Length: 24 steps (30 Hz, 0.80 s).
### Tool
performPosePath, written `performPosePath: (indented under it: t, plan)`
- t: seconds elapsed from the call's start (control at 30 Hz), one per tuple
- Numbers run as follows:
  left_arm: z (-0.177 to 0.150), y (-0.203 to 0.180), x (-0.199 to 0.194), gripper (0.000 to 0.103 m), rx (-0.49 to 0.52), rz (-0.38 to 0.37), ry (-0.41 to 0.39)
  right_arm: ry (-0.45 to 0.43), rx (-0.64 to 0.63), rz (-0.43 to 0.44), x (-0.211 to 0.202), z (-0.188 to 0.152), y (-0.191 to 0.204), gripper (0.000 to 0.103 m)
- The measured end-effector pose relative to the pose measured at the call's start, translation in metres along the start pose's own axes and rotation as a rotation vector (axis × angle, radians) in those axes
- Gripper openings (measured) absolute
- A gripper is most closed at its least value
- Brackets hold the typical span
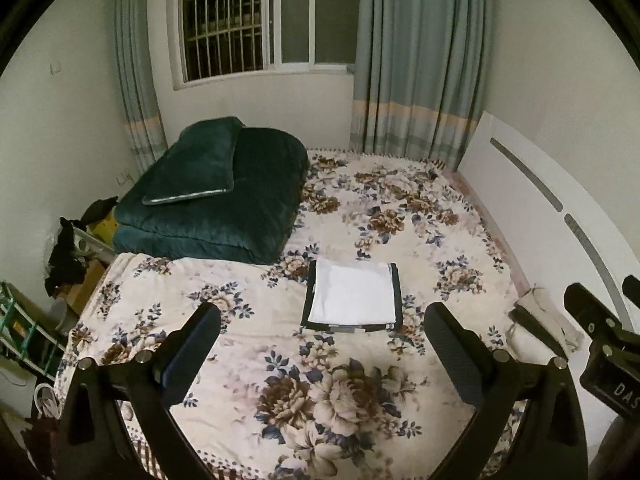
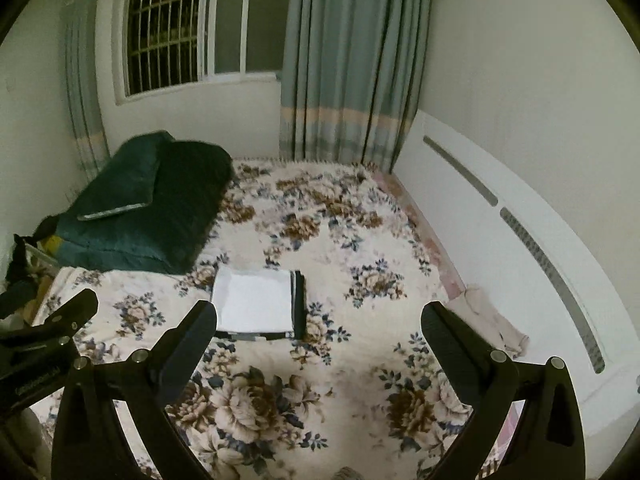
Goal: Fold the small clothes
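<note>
A folded stack of small clothes, white on top with dark pieces under it (image 1: 352, 298), lies in the middle of the floral bedspread (image 1: 360, 392). It also shows in the right wrist view (image 2: 256, 300). My left gripper (image 1: 322, 334) is open and empty, held above the bed in front of the stack. My right gripper (image 2: 318, 334) is open and empty, to the right of the stack; part of it shows in the left wrist view (image 1: 600, 320). A crumpled pale garment (image 2: 488, 320) lies by the bed's right edge, also in the left wrist view (image 1: 548, 316).
A folded dark green quilt with a pillow on it (image 1: 212, 192) fills the bed's far left corner. A white headboard (image 2: 500, 240) runs along the right side. Curtains (image 1: 416, 60) and a barred window (image 1: 224, 20) are behind. Clutter (image 1: 68, 256) stands left of the bed.
</note>
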<state>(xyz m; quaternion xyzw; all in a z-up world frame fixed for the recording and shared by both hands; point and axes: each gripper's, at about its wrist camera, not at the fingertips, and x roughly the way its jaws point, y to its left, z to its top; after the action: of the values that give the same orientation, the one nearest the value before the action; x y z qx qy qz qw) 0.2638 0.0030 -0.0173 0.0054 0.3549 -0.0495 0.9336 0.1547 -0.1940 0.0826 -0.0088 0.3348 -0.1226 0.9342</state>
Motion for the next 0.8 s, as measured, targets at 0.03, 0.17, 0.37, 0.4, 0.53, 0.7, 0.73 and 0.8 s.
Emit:
performPosePath:
  t: [0.03,0.17,0.37,0.4,0.53,0.7,0.73,0.8]
  plan:
    - [-0.001,-0.001,-0.006,0.103,0.001,-0.001,-0.005,-0.007,0.003,0.004,-0.008,0.001,-0.001,0.103]
    - [-0.004,-0.002,-0.026,0.103,0.004,-0.008,-0.017,-0.035,0.000,0.018,-0.038,0.003,-0.006,0.103]
    - [-0.008,-0.003,-0.041,0.103,0.003,-0.005,-0.028,-0.038,-0.006,0.041,-0.053,0.002,-0.009,0.103]
    - [-0.008,-0.004,-0.041,0.103,0.000,-0.007,-0.027,-0.037,-0.006,0.044,-0.054,0.000,-0.010,0.103]
    - [-0.006,-0.005,-0.046,0.103,0.002,0.009,-0.036,-0.031,0.001,0.051,-0.054,-0.002,-0.013,0.103]
    - [-0.005,-0.009,-0.054,0.103,0.004,0.019,-0.050,-0.033,0.000,0.060,-0.053,-0.002,-0.017,0.103]
    - [-0.005,-0.010,-0.055,0.103,0.006,0.021,-0.052,-0.034,-0.001,0.059,-0.055,-0.003,-0.017,0.103]
    - [-0.005,-0.010,-0.057,0.103,0.006,0.027,-0.058,-0.032,-0.001,0.062,-0.055,-0.002,-0.018,0.103]
